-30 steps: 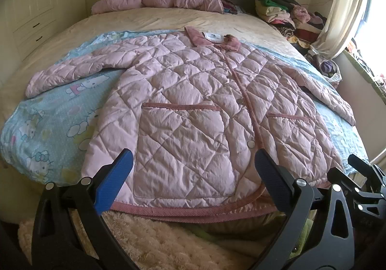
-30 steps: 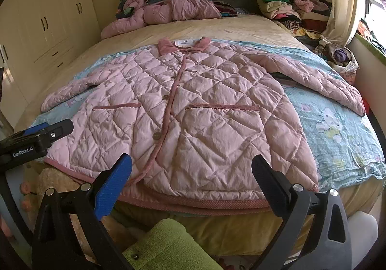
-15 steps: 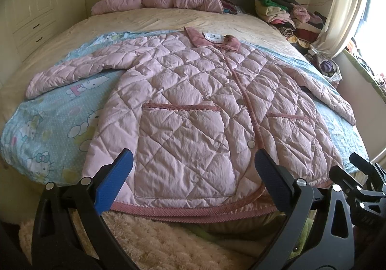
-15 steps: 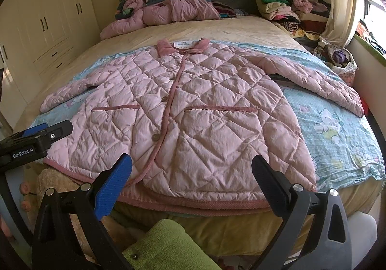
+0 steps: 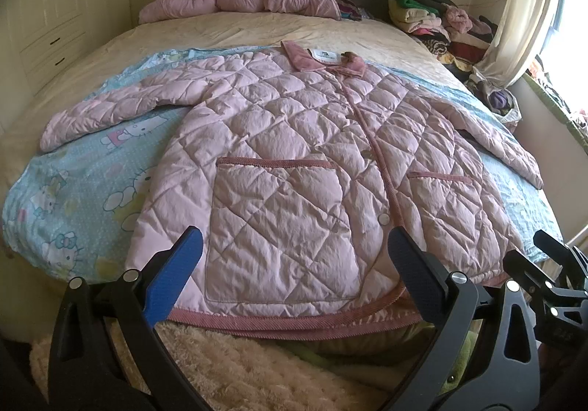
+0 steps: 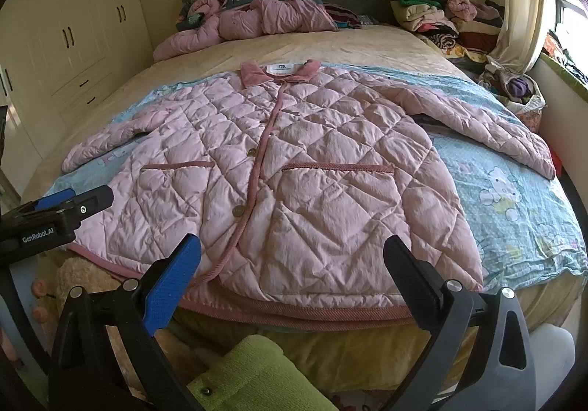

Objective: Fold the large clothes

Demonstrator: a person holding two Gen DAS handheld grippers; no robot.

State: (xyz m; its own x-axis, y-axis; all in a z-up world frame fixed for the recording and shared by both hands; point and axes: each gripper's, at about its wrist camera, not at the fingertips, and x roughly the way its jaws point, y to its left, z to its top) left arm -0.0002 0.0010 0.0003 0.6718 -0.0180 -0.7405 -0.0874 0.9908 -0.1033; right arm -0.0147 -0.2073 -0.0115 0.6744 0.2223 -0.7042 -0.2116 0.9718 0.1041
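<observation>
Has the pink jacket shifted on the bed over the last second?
No. The pink quilted jacket lies flat, its collar and sleeves in the same places on the blue cartoon sheet. Both grippers hover open at the hem, not touching.

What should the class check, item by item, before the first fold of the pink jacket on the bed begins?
1. Jacket spread flat, front up: ok.
2. Front buttoned shut: ok as far as visible; buttons sit along the closed trim.
3. Both sleeves stretched out to the sides, not tucked under: ok.
4. Left hand-held gripper open and holding nothing: ok.
5. Right hand-held gripper open and holding nothing: ok.
6. Hem fully supported by the bed: not ok; it hangs a little over the near edge.
</observation>
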